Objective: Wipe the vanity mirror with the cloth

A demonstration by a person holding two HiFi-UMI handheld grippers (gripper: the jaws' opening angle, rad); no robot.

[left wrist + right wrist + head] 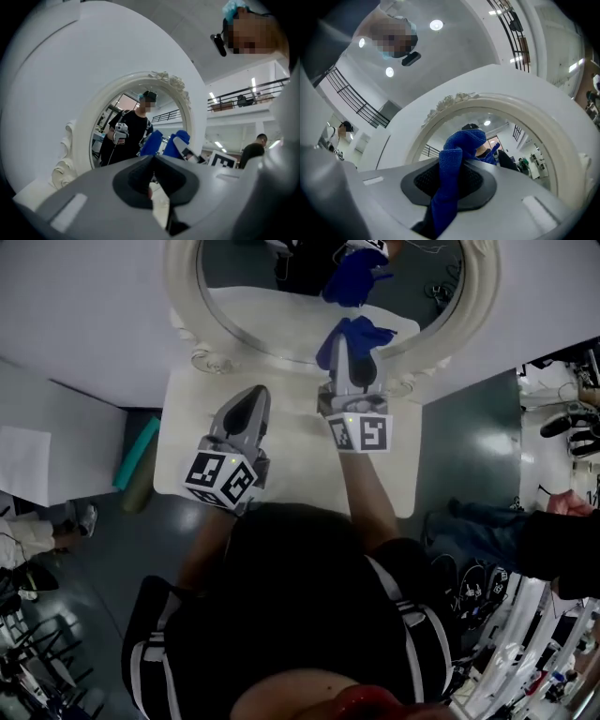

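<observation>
An oval vanity mirror (328,287) in a white ornate frame (183,296) stands on a cream table (192,437) against a white wall. My right gripper (350,345) is shut on a blue cloth (356,336), which is bunched at the glass just above the lower rim, with its reflection above it. In the right gripper view the cloth (457,154) hangs out between the shut jaws of that gripper (450,180), in front of the mirror frame (534,110). My left gripper (254,395) is shut and empty over the table, left of the cloth. From its own view (152,164) the mirror (136,131) lies ahead.
The table's front edge is just under my arms. On the grey floor lie a teal roll (137,454) and a white sheet (23,465) at the left. Shoes (570,427) and a person's legs (487,519) are at the right, with racks along the lower edges.
</observation>
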